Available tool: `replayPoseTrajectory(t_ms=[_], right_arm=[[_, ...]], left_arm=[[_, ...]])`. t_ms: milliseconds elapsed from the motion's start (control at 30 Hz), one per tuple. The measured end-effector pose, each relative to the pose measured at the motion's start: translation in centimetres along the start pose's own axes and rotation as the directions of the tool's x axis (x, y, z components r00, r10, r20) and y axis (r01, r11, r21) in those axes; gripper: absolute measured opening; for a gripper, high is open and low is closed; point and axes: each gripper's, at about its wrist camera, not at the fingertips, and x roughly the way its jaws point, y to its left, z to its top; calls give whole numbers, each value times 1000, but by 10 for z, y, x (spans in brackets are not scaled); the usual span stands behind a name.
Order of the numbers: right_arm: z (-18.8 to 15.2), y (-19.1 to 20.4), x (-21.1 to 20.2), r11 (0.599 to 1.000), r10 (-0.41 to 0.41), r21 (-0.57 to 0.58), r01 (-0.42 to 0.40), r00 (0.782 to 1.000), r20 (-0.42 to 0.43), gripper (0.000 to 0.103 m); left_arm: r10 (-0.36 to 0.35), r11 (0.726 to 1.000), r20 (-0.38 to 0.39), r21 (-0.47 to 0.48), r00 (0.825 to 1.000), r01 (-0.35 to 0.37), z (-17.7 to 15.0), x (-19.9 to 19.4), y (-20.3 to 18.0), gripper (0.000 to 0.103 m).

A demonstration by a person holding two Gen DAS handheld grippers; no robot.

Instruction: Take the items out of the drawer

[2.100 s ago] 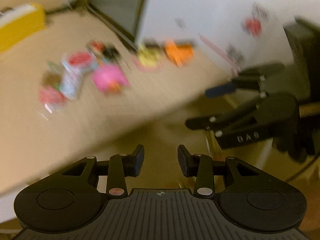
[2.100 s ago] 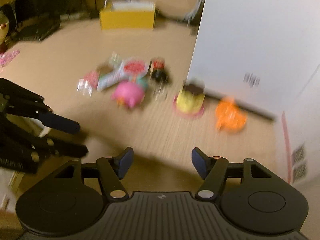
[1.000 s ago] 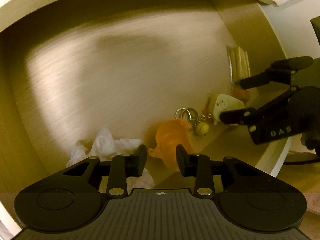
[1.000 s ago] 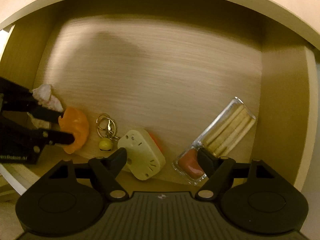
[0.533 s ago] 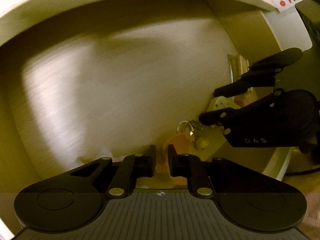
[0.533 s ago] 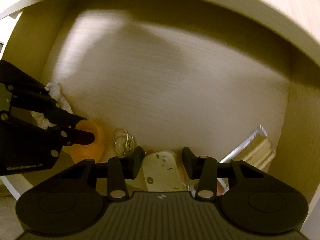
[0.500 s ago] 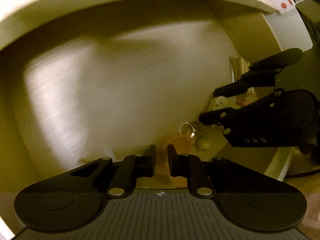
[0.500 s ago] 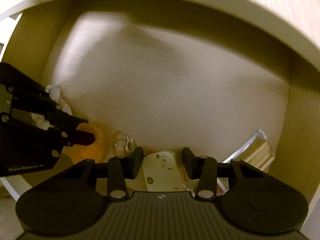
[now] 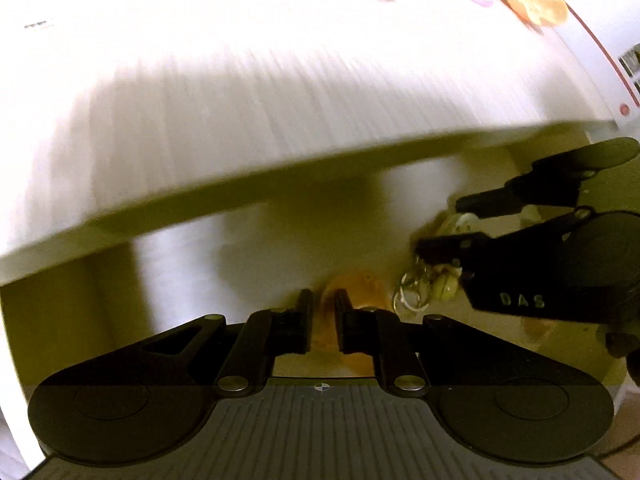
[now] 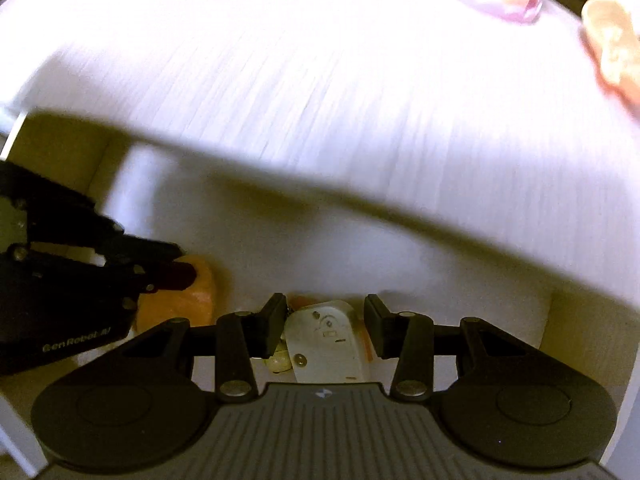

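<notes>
We read "DAS" on the right gripper [image 9: 452, 224], clamped on a cream plug [image 10: 324, 340]; left gripper [image 9: 322, 320] pinched an orange toy [image 9: 356, 288] nr the drawer [image 10: 280, 240] front edge.

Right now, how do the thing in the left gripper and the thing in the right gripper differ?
The left gripper pinches an orange soft-looking item; the right gripper has a white hard-cased device between its fingers. The orange item is squeezed in a narrow gap, while the white device fills a much wider one. The orange item is plain; the white device shows screws and markings. Both sit at the near edge of the drawer.
</notes>
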Motion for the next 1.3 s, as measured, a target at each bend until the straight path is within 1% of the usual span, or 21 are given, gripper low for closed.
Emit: replayPoseTrajectory(t_ms=[100, 167, 200, 233, 333, 433, 533, 600, 667, 733, 800, 833, 900, 933, 1000, 1033, 1067, 1133, 1167, 1200, 1300], right_arm=[[3, -2, -3, 1000, -20, 22, 19, 999, 38, 43], [1, -4, -9, 999, -30, 45, 27, 997, 72, 51], [-2, -5, -13, 998, -35, 57, 30, 996, 88, 60], [-5, -7, -17, 997, -37, 73, 29, 994, 106, 64], [-19, -15, -29, 992, -59, 119, 42, 987, 147, 64], [-39, -21, -38, 983, -105, 166, 76, 979, 176, 64], [-60, -29, -44, 973, -115, 218, 73, 976, 185, 64], [-73, -32, -45, 968, -122, 239, 74, 974, 191, 64], [-84, -32, -46, 966, -133, 245, 84, 973, 190, 64], [-98, -28, -46, 964, -132, 253, 83, 974, 185, 64], [-122, -18, -53, 962, -127, 265, 68, 969, 211, 65], [-128, -19, -56, 962, -127, 265, 66, 967, 220, 65], [-129, -19, -60, 963, -124, 264, 60, 965, 233, 65], [-121, -20, -63, 963, -125, 264, 58, 962, 243, 65], [-121, -22, -66, 965, -126, 256, 58, 959, 256, 65], [-121, -25, -71, 966, -130, 250, 63, 957, 260, 65], [-116, -36, -83, 967, -133, 246, 66, 955, 266, 65], [-112, -43, -89, 967, -132, 247, 61, 951, 280, 68], [-113, -44, -95, 967, -129, 249, 55, 948, 289, 69], [-112, -47, -100, 967, -127, 252, 51, 946, 299, 71], [-110, -50, -109, 969, -120, 244, 42, 942, 315, 72]], left_arm=[[37, 999, 9, 27, 999, -37, -2, -1, -5, 16], [61, 995, 12, 76, 998, -61, -6, 0, -12, 16], [73, 992, 15, 105, 997, -74, -9, 0, -17, 16], [87, 986, 20, 139, 996, -89, -11, 0, -22, 17], [116, 969, 31, 217, 993, -120, -16, 2, -34, 20], [124, 964, 30, 234, 992, -128, -16, 4, -39, 23], [133, 955, 38, 261, 990, -138, -18, 5, -44, 26], [126, 953, 39, 271, 991, -132, -18, 5, -46, 28], [122, 949, 33, 288, 992, -126, -18, 6, -49, 37], [118, 940, 26, 319, 993, -120, -20, 7, -53, 51], [113, 931, 17, 348, 993, -112, -20, 9, -59, 60], [107, 929, 12, 355, 994, -104, -22, 7, -58, 62], [86, 944, 7, 318, 996, -84, -20, 5, -52, 61], [65, 958, 2, 281, 998, -63, -18, 3, -46, 57], [11, 980, 3, 196, 1000, -12, -15, -5, -31, 52], [1, 984, 18, 179, 1000, -4, -16, -11, -26, 52], [-5, 985, 40, 173, 999, -2, -18, -18, -20, 52], [-6, 984, 69, 176, 998, -6, -17, -26, -18, 53], [-2, 984, 77, 178, 997, -11, -18, -31, -13, 53], [-1, 983, 81, 183, 997, -14, -15, -37, 0, 53], [20, 981, 94, 192, 995, -38, -27, -46, 9, 52]])
